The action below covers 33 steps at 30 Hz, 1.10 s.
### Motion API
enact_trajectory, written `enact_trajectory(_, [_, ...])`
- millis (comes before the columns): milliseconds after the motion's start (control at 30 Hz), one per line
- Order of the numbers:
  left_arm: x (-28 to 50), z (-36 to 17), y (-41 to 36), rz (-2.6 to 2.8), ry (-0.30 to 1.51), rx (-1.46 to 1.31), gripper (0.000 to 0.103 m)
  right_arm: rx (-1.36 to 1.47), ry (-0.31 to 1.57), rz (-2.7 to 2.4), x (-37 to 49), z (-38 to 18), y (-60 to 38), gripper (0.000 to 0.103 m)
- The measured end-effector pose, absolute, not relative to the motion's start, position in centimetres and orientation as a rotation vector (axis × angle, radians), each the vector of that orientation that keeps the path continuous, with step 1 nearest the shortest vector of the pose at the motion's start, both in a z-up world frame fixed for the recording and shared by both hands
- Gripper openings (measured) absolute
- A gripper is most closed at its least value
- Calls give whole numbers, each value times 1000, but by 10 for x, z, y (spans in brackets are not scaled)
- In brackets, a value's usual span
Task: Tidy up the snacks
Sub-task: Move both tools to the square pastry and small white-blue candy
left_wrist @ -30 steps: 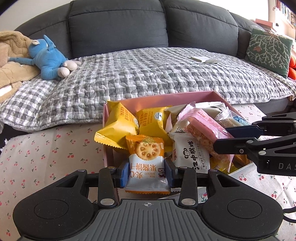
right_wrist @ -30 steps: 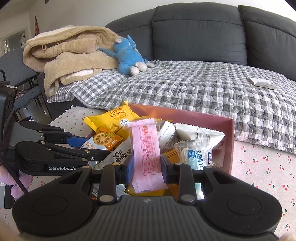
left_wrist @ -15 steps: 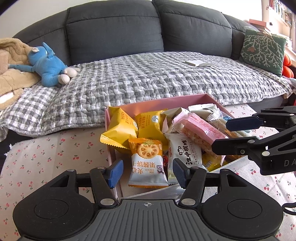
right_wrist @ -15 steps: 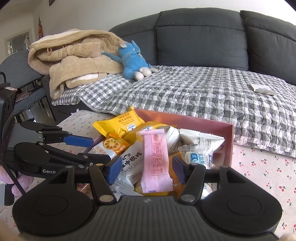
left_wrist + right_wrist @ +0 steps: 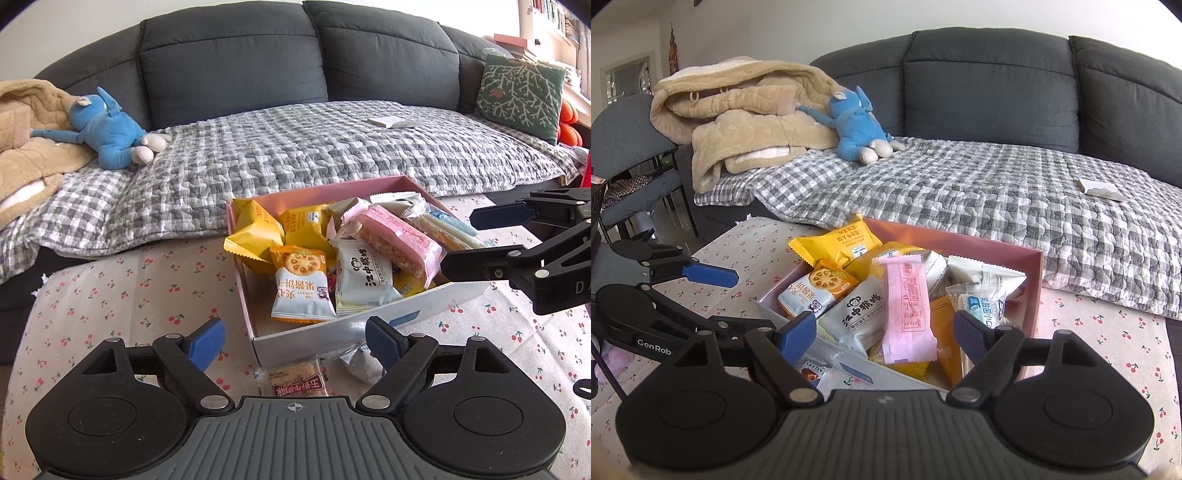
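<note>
Both grippers hovering wide open, holding nothing, near the snack box (image 5: 258,334).

The pink wafer pack (image 5: 908,306) is lying lengthwise, near-to-far, atop the pile; left gripper (image 5: 295,338), right gripper (image 5: 884,330).

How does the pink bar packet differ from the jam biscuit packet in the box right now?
The pink bar packet is long, slim and lies on top of other snacks; the jam biscuit packet is shorter, orange and white, with a biscuit picture, near the box's front left. Both lie free of any gripper.

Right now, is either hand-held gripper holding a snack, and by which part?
Nothing held. Left hand-held gripper and right hand-held gripper are both open, short of the snack box.
</note>
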<state>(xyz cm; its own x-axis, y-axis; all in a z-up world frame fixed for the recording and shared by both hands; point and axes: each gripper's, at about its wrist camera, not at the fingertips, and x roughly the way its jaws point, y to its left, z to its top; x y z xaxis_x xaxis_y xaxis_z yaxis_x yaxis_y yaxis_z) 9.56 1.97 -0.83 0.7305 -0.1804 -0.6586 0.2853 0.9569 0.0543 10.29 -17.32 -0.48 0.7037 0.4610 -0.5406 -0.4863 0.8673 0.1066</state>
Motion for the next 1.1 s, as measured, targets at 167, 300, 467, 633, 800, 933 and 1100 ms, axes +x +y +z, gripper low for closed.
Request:
enact_trajectory(167, [83,-14,27,-245,739,141,91,-52,594,525,94,-5,-172,91])
enact_trajectory(300, [73,-23,33,-229,750,149,95,-65,608,529,88,-8,-169,96])
enact_trajectory(467, [66,-39,40,-207,770,139,96,-87,633,548,76,-20,-169,100])
enact_trajectory(633, [66,-52,39,-195,776,142,96,-120,682,558,68,-39,-165,100])
enact_trajectory(800, [72,-58,35,-192,777,109,96,-147,720,573,62,-53,-160,100])
enact_trajectory(933, [77,-65,28,-196,766,102,96,-157,732,587,61,-58,-157,100])
enact_trajectory(1100, [84,-69,27,-184,760,72,90,-171,731,602,62,-63,-151,99])
